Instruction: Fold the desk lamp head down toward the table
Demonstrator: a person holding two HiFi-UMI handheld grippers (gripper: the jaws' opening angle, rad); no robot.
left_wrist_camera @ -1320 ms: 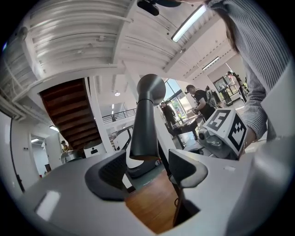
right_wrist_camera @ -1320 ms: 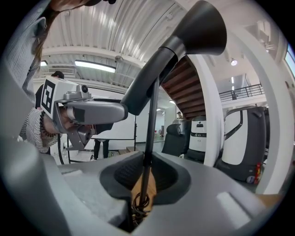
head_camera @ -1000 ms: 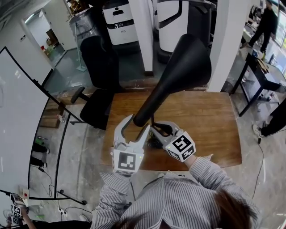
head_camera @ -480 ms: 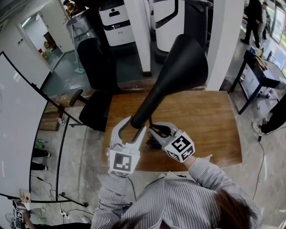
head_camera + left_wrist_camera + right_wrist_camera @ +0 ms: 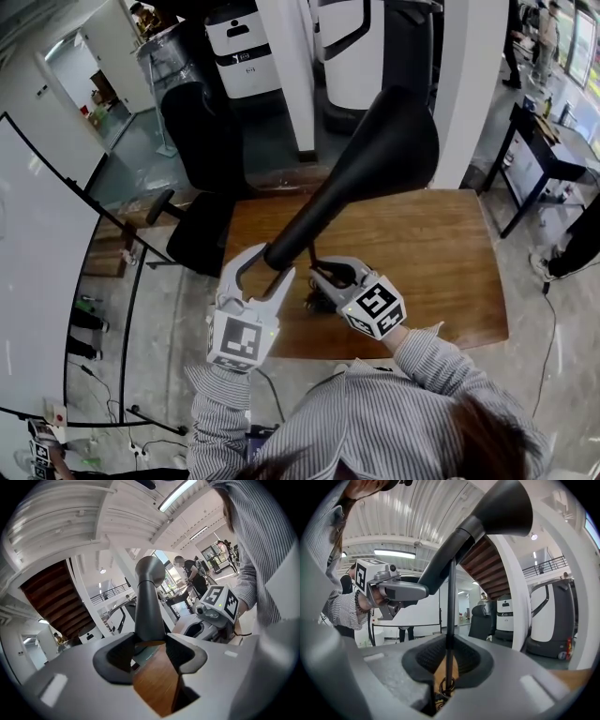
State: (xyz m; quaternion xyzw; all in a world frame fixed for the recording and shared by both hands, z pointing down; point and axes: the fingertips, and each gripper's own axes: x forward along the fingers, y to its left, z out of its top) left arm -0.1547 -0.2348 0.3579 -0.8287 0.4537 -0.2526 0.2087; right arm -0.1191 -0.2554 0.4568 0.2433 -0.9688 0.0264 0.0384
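The black cone-shaped lamp head (image 5: 375, 159) slants over the wooden table (image 5: 441, 253), wide end up and to the right, narrow end low on the left. My left gripper (image 5: 269, 262) is shut on that narrow end, having closed in on it within the last second. In the left gripper view the lamp head's neck (image 5: 150, 602) stands between the left gripper's (image 5: 150, 646) dark pads, touching both. My right gripper (image 5: 319, 272) is shut on the thin black stem (image 5: 451, 602) just below the head (image 5: 497, 508). The stem runs down through the right gripper's (image 5: 449, 660) pads.
A black office chair (image 5: 202, 225) stands at the table's left edge, with a whiteboard (image 5: 37, 262) further left. A white pillar (image 5: 478, 84) rises behind the table. A black desk (image 5: 548, 159) is at the right and white machines (image 5: 244, 47) stand at the back.
The left gripper has shifted a little down and left with the lamp's narrow end, and its jaws have drawn in onto it. The right gripper has stayed on the stem.
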